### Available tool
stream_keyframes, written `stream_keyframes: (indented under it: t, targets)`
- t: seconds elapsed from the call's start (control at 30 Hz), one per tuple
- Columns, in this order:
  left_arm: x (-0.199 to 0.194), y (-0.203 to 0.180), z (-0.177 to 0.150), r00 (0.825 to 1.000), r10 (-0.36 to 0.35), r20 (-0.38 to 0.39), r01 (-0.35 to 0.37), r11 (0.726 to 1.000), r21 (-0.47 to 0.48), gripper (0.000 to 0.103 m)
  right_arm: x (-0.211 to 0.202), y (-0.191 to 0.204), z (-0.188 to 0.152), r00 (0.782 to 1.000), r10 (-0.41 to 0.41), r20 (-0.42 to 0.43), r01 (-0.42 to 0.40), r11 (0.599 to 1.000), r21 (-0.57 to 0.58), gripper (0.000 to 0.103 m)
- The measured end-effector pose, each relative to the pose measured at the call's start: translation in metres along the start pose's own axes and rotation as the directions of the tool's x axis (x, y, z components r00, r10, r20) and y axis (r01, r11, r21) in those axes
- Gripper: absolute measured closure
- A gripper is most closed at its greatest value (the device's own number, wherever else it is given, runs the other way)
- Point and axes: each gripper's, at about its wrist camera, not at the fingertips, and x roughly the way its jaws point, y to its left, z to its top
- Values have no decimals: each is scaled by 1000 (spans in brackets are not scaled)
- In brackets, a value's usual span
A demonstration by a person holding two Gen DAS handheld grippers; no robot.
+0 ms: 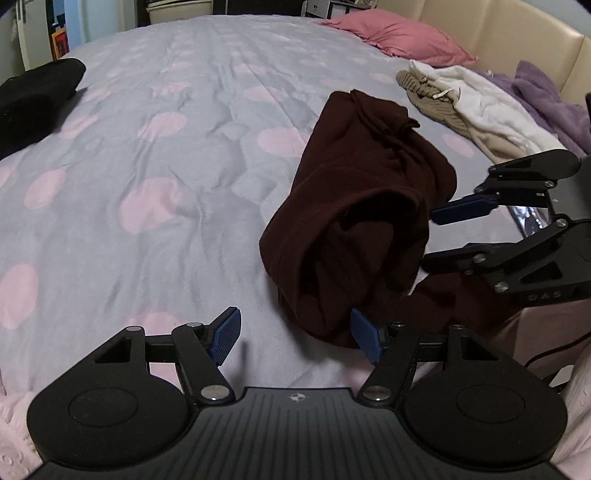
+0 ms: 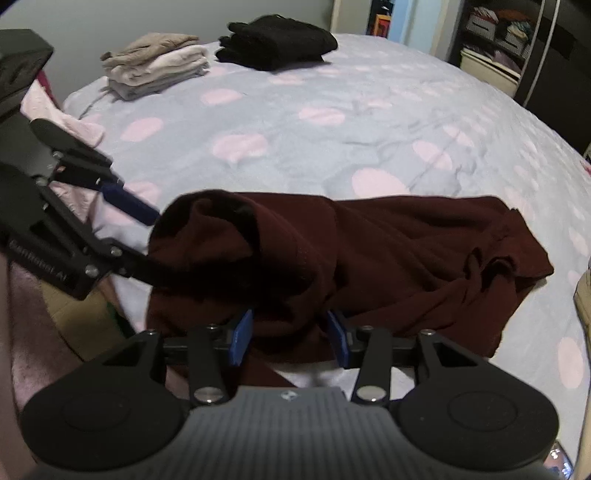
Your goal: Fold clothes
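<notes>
Lying crumpled at centre frame on the grey bedspread with pink dots (image 1: 155, 122) is the dark maroon knit garment (image 1: 354, 206). My left gripper (image 1: 295, 334) stands wide, its right pad at the cloth's near edge. My right gripper (image 2: 290, 338) is half-open astride the maroon hem; whether it pinches, I cannot tell.

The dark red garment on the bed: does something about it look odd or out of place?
Yes. The dark red garment lies in a bunched, half-rolled heap near the bed's edge, with part hanging over the side, while the beige stack and black stack sit neatly folded. A loose cream and beige pile near the pink pillow also looks unfolded.
</notes>
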Motion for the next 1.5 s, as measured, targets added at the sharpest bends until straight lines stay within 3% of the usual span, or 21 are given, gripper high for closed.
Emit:
stream_keyframes:
  t: [0.07, 0.1, 0.17, 0.23, 0.4, 0.53, 0.6, 0.7, 0.83, 1.0, 1.1, 1.2, 1.27, 1.33, 1.43, 1.5]
  targets:
    - [8, 1, 2, 1000, -12, -16, 12, 1000, -10, 50, 4, -1, 2, 1000, 25, 12, -25, 999, 27, 98]
    - [11, 1, 2, 999, -28, -26, 27, 999, -20, 54, 3, -1, 3, 1000, 10, 18, -10, 1000, 28, 99]
    - [18, 2, 1, 997, -64, -40, 63, 997, -39, 81, -5, -1, 8, 998, -42, 43, 41, 999, 25, 99]
    - [22, 6, 1, 996, -78, -52, 75, 995, -67, 95, -16, -5, 13, 993, -96, 74, 94, 995, 30, 99]
    - [1, 22, 11, 997, -62, 39, 67, 990, -121, 100, -61, -27, 35, 957, -233, 174, 217, 971, 103, 100]
    - [-37, 32, 38, 985, -21, 170, 39, 994, -105, 101, -111, -41, 65, 900, -324, 291, 294, 945, 141, 100]
    - [-65, 35, 56, 964, 28, 264, -11, 998, -66, 101, -136, -45, 82, 870, -348, 350, 314, 937, 151, 100]
    - [-104, 41, 83, 935, 35, 354, -28, 999, -25, 101, -172, -43, 107, 818, -379, 432, 353, 925, 143, 100]
    - [-155, 40, 113, 875, 57, 482, -89, 995, 44, 101, -218, -36, 139, 741, -400, 539, 388, 911, 143, 100]
    - [-223, 32, 148, 763, 73, 643, -160, 984, 79, 101, -270, -30, 170, 640, -415, 647, 415, 895, 164, 100]
    - [-254, 19, 166, 693, 72, 717, -207, 973, 102, 101, -296, -26, 180, 600, -401, 692, 396, 901, 178, 100]
    - [-273, 5, 183, 639, 62, 766, -252, 959, 133, 101, -304, -21, 184, 599, -379, 706, 375, 911, 170, 100]
    - [-278, 0, 192, 643, 42, 765, -261, 951, 168, 101, -297, -22, 182, 624, -369, 688, 362, 918, 165, 100]
    - [-264, -3, 200, 675, 22, 738, -240, 952, 191, 101, -278, -26, 176, 671, -361, 648, 340, 926, 164, 100]
    - [-233, 2, 199, 745, 25, 667, -211, 957, 200, 101, -240, -35, 157, 760, -337, 555, 283, 941, 184, 100]
    - [-203, 7, 192, 806, 19, 591, -181, 959, 216, 101, -209, -42, 143, 811, -325, 487, 256, 945, 203, 100]
